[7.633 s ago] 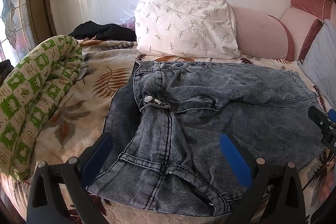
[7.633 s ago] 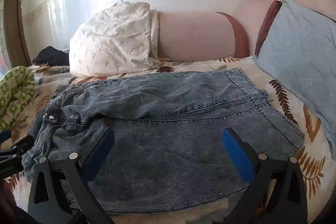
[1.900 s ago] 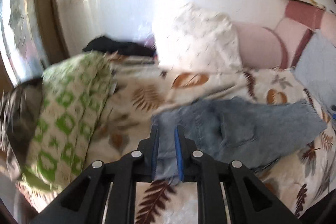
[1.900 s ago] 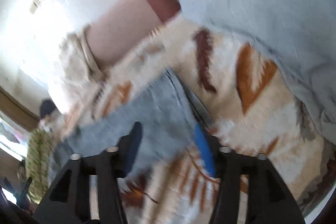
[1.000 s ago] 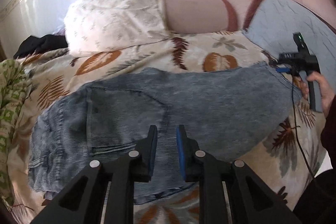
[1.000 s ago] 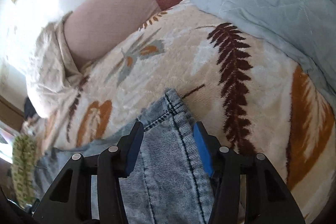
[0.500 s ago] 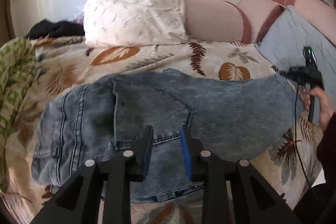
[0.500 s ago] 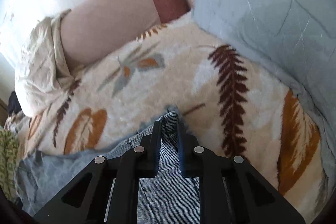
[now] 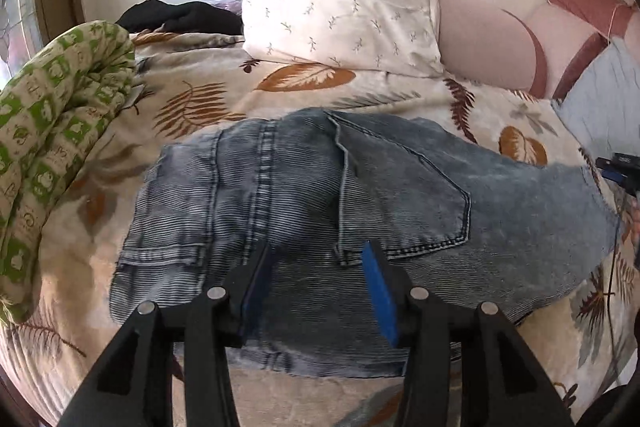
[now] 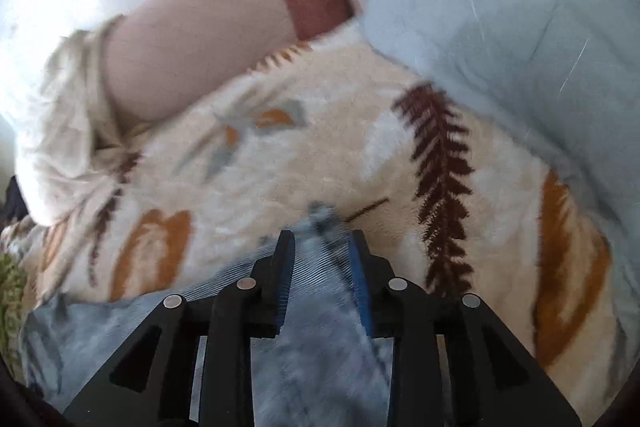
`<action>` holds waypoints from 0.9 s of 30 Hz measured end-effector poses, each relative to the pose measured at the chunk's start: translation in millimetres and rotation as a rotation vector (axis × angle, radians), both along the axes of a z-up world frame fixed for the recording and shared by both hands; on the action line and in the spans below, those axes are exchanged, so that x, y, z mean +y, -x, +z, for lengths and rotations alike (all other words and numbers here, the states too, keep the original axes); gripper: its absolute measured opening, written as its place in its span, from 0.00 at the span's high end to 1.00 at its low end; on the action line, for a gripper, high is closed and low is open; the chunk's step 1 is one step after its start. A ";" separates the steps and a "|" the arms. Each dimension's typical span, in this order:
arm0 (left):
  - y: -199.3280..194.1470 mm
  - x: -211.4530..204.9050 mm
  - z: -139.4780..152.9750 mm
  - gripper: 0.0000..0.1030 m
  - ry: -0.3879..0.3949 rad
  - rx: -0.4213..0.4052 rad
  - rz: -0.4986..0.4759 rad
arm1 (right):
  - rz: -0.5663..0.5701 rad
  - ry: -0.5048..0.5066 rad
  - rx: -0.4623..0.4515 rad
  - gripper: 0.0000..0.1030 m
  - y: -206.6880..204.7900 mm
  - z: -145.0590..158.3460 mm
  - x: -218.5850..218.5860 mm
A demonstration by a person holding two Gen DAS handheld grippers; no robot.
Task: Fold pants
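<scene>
The pants point(image 9: 360, 211) are washed blue denim lying flat across the bed's leaf-print blanket point(image 9: 360, 95), already doubled leg over leg, back pocket up, waistband toward the left of the left wrist view and the hems toward the right. Denim like this looks fairly heavy and limp rather than stiff: it should drape and sag when lifted, grip the fleecy blanket rather than slide, and is in no way fragile. The thick places, waistband, seams and hem, seem the surest holds, since a pinch there catches both layers. The left hand-held gripper point(image 9: 316, 267) hangs over the seat area near the pocket's lower edge, its jaws parted and opening, with nothing pinched between them. The right hand-held gripper point(image 10: 322, 267) sits at the hem corner, its jaws opening too; the cloth lies between them, seemingly no longer pressed. A white pillow point(image 9: 340, 7) and a green patterned quilt point(image 9: 52, 115) lie clear of the pants.
</scene>
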State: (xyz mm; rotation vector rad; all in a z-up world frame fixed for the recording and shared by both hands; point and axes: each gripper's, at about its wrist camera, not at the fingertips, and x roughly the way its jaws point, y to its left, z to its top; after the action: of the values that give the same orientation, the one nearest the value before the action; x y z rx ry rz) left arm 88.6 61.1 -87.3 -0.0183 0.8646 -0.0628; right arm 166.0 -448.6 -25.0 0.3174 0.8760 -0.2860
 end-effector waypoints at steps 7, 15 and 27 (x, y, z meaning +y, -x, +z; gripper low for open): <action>8.5 -11.1 -9.7 0.52 -0.011 -0.015 -0.072 | 0.271 0.014 0.025 0.62 64.0 10.6 99.8; 14.1 -16.5 -30.1 0.57 -0.053 0.042 -0.173 | 0.321 0.103 0.205 0.62 89.4 -46.7 154.2; 32.9 -14.0 -34.9 0.60 -0.070 0.064 -0.233 | 0.265 0.070 0.227 0.62 111.6 -53.6 156.3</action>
State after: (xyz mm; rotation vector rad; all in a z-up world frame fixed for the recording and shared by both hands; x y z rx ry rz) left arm 55.7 47.0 -122.2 0.1465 0.9300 -0.2511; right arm 54.4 -292.3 -78.6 0.1023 1.1168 -0.1069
